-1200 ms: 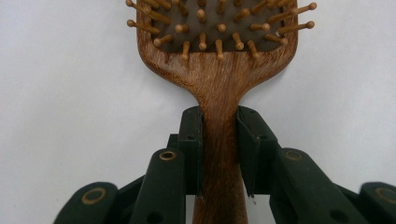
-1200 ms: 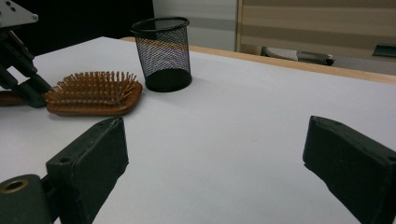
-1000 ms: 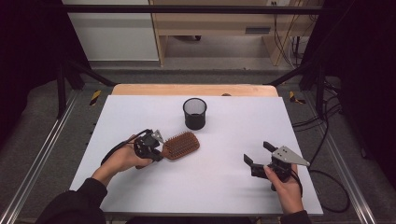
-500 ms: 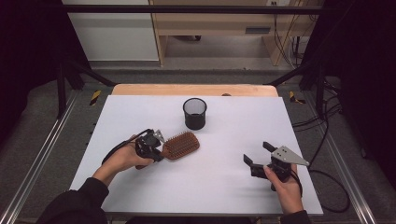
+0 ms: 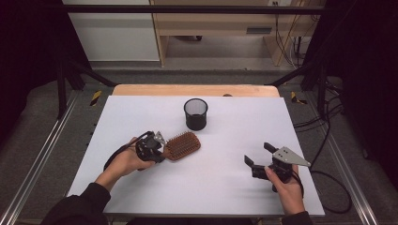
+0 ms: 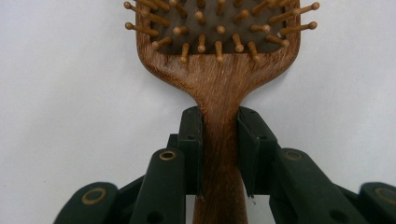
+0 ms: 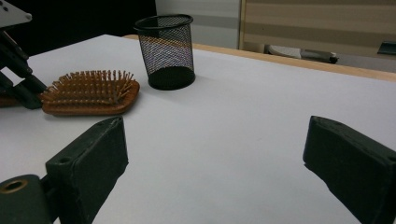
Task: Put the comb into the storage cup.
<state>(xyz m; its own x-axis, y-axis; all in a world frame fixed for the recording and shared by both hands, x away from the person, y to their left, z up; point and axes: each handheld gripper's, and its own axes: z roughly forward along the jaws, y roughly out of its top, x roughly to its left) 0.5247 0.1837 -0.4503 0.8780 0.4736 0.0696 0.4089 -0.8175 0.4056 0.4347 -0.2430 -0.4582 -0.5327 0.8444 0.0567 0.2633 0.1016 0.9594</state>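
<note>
Left gripper (image 6: 219,154): jaws clamped on the hairbrush (image 6: 217,70) handle, head lying on the table (image 5: 225,187) ahead.
Right gripper (image 5: 259,157): jaws wide, empty, well apart.
Technique: lift level; mesh cup (image 5: 195,114) stands beyond the brush head.

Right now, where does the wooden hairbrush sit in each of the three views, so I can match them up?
High view: the hairbrush lies left of centre, bristles up, handle in the left gripper.
Left gripper view: brush head at top centre, handle clamped between the jaws.
Right gripper view: at the left edge, lying flat.
Shared landmark: the black mesh cup just beyond the brush on the white table.
</note>
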